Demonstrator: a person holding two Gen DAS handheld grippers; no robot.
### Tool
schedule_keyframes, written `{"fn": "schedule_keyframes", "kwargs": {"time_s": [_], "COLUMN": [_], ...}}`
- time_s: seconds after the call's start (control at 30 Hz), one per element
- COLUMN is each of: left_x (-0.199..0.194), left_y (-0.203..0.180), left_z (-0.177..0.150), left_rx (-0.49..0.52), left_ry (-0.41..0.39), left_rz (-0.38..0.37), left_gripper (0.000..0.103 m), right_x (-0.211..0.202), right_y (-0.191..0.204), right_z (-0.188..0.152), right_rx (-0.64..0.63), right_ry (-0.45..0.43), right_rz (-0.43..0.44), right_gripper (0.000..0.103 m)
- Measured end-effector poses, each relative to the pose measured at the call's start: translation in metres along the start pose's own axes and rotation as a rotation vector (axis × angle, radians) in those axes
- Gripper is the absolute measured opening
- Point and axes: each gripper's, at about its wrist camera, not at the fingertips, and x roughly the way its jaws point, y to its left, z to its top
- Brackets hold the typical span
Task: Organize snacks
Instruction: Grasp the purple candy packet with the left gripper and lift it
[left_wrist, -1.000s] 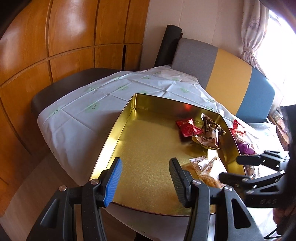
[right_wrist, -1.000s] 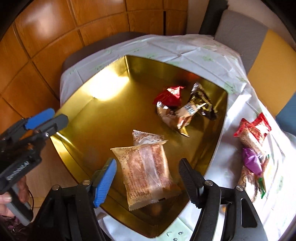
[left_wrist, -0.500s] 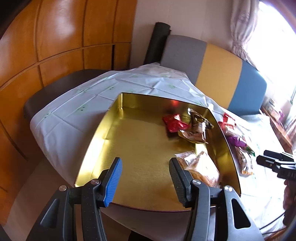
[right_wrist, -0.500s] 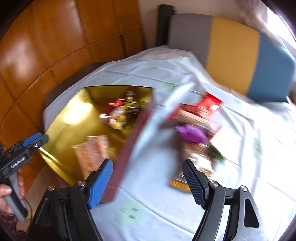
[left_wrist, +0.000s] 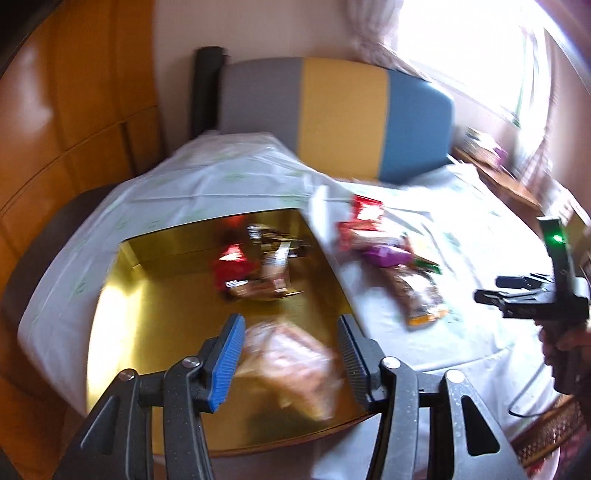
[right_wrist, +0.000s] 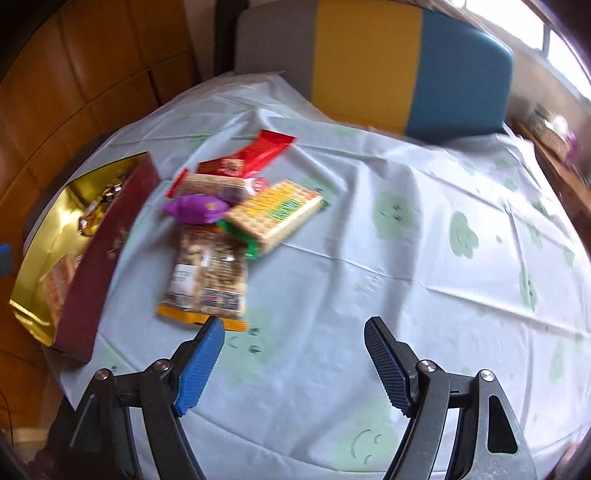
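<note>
Gold tin (left_wrist: 155, 332) lower left, blurred pastry pack (left_wrist: 291, 365) inside; snack pile (right_wrist: 229, 214) left of centre; right gripper (right_wrist: 293, 363) wide, swung off tin; left gripper (left_wrist: 291, 358) wide

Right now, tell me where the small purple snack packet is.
In the right wrist view the purple snack packet lies on the tablecloth, in the snack pile just right of the gold tin, left of the yellow cracker pack.

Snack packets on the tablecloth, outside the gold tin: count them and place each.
5, piled beside the tin: red bar farthest, red-ended biscuit pack next, purple packet central, yellow cracker pack right, nut pack nearest. Others may hide underneath.
</note>
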Motion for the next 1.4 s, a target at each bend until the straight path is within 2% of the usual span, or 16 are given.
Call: {"fn": "schedule_keyframes", "kwargs": {"time_s": [0.07, 0.17, 0.33, 0.47, 0.57, 0.67, 0.73, 0.9, 1.2, 1.3, 1.4], "left_x": [0.009, 0.022, 0.059, 0.100, 0.132, 0.156, 0.170, 0.197, 0.228, 0.221, 0.206], "left_y": [-0.018, -0.043, -0.082, -0.098, -0.101, -0.102, -0.105, -0.107, -0.111, -0.111, -0.113], "left_z": [0.011, 0.028, 0.062, 0.084, 0.094, 0.101, 0.104, 0.103, 0.100, 0.097, 0.094], "left_rx": [0.039, 0.084, 0.134, 0.116, 0.040, -0.005, -0.015, 0.004, -0.007, 0.006, 0.037], "left_ry": [0.030, 0.075, 0.159, 0.255, 0.333, 0.373, 0.394, 0.450, 0.500, 0.476, 0.429], "left_rz": [-0.052, -0.125, -0.192, -0.202, -0.221, -0.227, -0.215, -0.160, -0.137, -0.159, -0.171], "left_gripper": [0.047, 0.047, 0.047, 0.048, 0.048, 0.058, 0.062, 0.063, 0.064, 0.051, 0.050], "right_x": [0.003, 0.000, -0.005, -0.009, -0.015, -0.017, -0.019, -0.023, -0.021, -0.020, -0.019], "right_y": [-0.010, -0.016, -0.015, -0.018, -0.017, -0.017, -0.018, -0.020, -0.018, -0.018, -0.019], "right_z": [0.004, 0.009, 0.012, 0.014, 0.016, 0.018, 0.019, 0.019, 0.019, 0.019, 0.019], "right_rx": [0.047, 0.093, 0.115, 0.145, 0.151, 0.155, 0.162, 0.181, 0.179, 0.179, 0.182], "right_ry": [0.014, 0.003, -0.008, -0.015, -0.032, -0.042, -0.046, -0.052, -0.045, -0.041, -0.042], "right_rz": [-0.024, 0.016, 0.037, 0.054, 0.062, 0.073, 0.083, 0.099, 0.101, 0.097, 0.091], "right_gripper": [0.079, 0.079, 0.079, 0.080, 0.081, 0.083, 0.083, 0.084, 0.085, 0.085, 0.085]}}
